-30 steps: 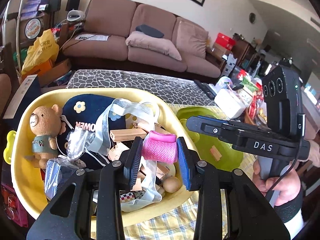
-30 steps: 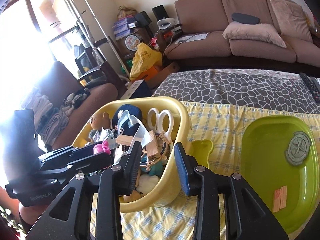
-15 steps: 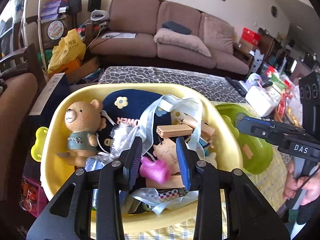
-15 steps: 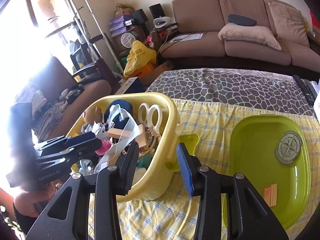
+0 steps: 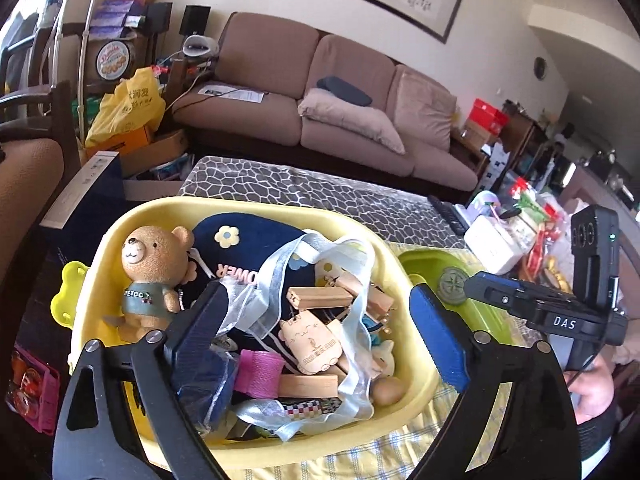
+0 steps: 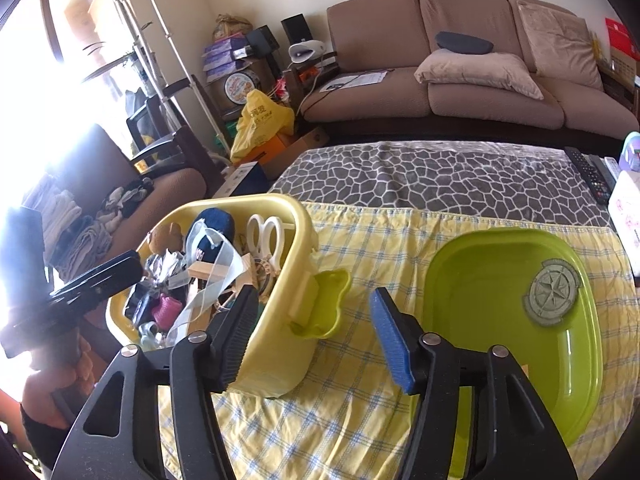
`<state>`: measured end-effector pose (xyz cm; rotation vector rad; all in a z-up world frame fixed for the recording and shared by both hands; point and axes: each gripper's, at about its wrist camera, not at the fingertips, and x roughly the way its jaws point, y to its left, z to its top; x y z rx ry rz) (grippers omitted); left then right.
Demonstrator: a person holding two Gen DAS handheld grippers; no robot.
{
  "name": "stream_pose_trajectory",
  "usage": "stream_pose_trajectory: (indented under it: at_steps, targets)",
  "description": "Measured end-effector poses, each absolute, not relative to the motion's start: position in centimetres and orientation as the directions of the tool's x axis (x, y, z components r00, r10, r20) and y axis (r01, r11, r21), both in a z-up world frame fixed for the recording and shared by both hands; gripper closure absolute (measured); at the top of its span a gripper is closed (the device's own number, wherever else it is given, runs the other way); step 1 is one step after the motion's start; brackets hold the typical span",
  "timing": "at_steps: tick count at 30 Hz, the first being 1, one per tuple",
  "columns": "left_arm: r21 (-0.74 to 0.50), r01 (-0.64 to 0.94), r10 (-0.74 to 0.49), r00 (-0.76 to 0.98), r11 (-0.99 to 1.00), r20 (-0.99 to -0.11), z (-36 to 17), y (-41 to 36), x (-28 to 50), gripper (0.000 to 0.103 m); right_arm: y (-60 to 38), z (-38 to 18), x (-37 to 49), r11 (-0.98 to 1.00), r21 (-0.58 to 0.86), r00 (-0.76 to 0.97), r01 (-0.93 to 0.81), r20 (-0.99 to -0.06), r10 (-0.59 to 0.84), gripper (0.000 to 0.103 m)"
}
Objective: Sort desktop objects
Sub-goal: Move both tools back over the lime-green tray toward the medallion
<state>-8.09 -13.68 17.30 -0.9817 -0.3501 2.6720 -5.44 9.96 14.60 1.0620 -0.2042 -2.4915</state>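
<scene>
Living room behind, brown sofa [image 5: 320,92] along the wall, yellow checked cloth [image 5: 360,460] over the table in the left wrist view. Yellow tub [image 5: 256,210] dead centre, crammed. Teddy bear [image 5: 154,276] sitting upright at 10 o'clock inside the tub, chest lettering too small to read. Navy pouch [image 5: 256,244] behind the bear at 12, daisy patch on top, pink letters "OWER" showing. Pale ribbon [image 5: 352,280] looping across wooden blocks [image 5: 320,298] and a cat-shaped wooden tag [image 5: 310,342]. Pink mesh roll [image 5: 258,374] lying loose at 6 o'clock in the tub, near the inner face of one finger, contact not clear. Left gripper [image 5: 316,340] spread wide over the tub, gripping nothing. Right-hand tool at 3 o'clock, "DAS" printed on its body. Round tin [image 5: 116,61] far back at 10 o'clock, script too blurred to read; yellow bag [image 5: 128,108] below it with red Chinese characters.

Over to the right wrist view. Same checked cloth, grey pebble-pattern cover [image 6: 420,176] beyond at 12. Yellow tub [image 6: 280,280] at 9 o'clock, white scissors [image 6: 266,234] poking up at its far side. Green basin [image 6: 516,320] at 3 o'clock, compass-rose disc [image 6: 554,294] resting against its far wall. Right gripper [image 6: 314,336] released, fingers well apart, one finger just beside the tub's near wall, holding nothing. Remote controls [image 6: 592,172] at 2 o'clock.
</scene>
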Motion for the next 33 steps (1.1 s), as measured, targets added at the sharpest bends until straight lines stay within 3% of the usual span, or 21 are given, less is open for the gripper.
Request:
stream_pose_trajectory:
  at_steps: [3,7,18,28,33]
  targets:
    - [-0.308,-0.199,0.35,-0.727,-0.931,-0.59,17.6,-12.1,-8.2,0.004,11.7,14.4,-5.5,-0.926,0.251,-0.642,0.281,-0.669,-0.376,0.022]
    - [-0.324,-0.24,0.392,-0.719,-0.915,-0.574,18.0,-10.0,-8.3,0.001,14.7,13.9,-5.9,-0.948,0.235,-0.654,0.214,-0.686,-0.318,0.018]
    - [-0.336,-0.37,0.499,-0.664,-0.866,-0.557,19.7,-1.4,-9.1,0.0,25.6,13.5,-5.6,-0.947,0.321,-0.685,0.008,-0.688,-0.239,0.018]
    - [-0.246,-0.483,0.514,-0.567,-0.841,-0.643,18.0,8.8,-10.6,0.0,30.8,11.8,-6.4,-0.891,0.452,-0.668,-0.034,-0.674,-0.316,0.018]
    - [-0.155,-0.54,0.466,-0.505,-0.827,-0.726,15.7,14.4,-13.1,0.0,32.4,10.4,-7.1,-0.893,0.444,-0.65,-0.077,-0.702,-0.293,0.025]
